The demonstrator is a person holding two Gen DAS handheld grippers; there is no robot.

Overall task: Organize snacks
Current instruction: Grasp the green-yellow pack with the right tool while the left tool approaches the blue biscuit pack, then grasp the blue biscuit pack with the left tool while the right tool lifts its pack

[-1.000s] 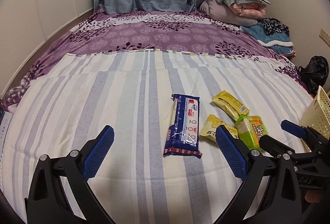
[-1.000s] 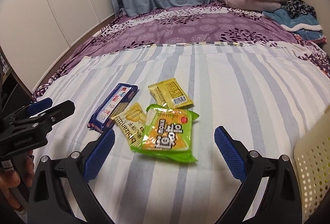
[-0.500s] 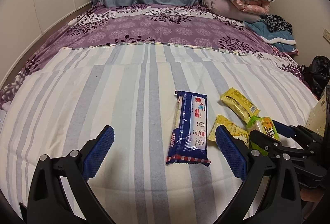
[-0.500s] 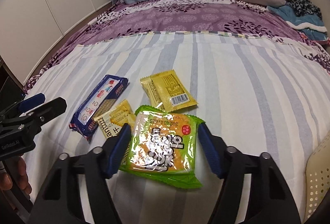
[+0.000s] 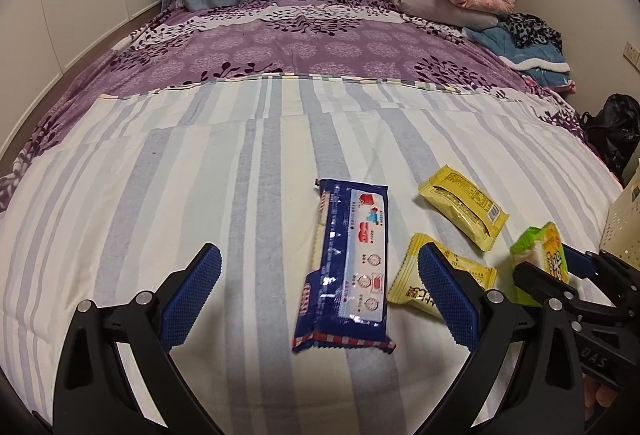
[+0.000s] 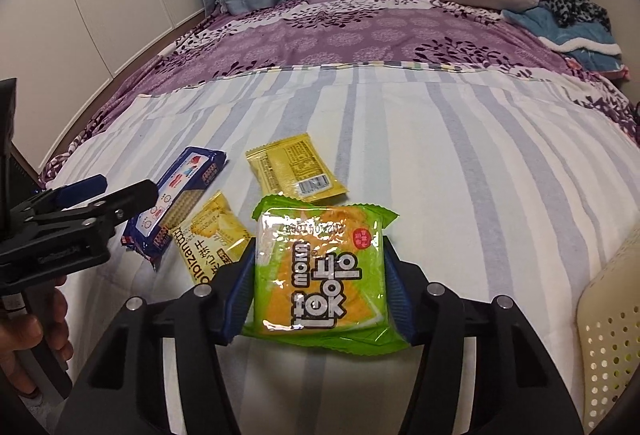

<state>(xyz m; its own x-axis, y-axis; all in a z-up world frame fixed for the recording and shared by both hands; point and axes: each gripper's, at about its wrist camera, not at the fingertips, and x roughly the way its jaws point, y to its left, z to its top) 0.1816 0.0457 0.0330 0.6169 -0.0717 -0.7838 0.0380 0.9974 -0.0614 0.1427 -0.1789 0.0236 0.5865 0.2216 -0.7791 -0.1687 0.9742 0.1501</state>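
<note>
Leftward, the striped bed cover (image 5: pixel 168 171) lies broad and bare, giving plenty of room. My left claw (image 5: pixel 318 295) hangs spread wide above it, nothing between its blue ribbed pads. Four crinkly snack packs lie clustered: one long blue wafer pack (image 5: pixel 348 267), flat and glossy, then two small yellow packets (image 6: pixel 214 235) (image 6: pixel 296 167) with serrated ends. My right claw (image 6: pixel 320 287) has just been closing and now pinches the square green pack (image 6: pixel 322 271) by both side edges (film buckling slightly). At the far right edge stands one cream perforated basket (image 6: pixel 608 347).
</note>
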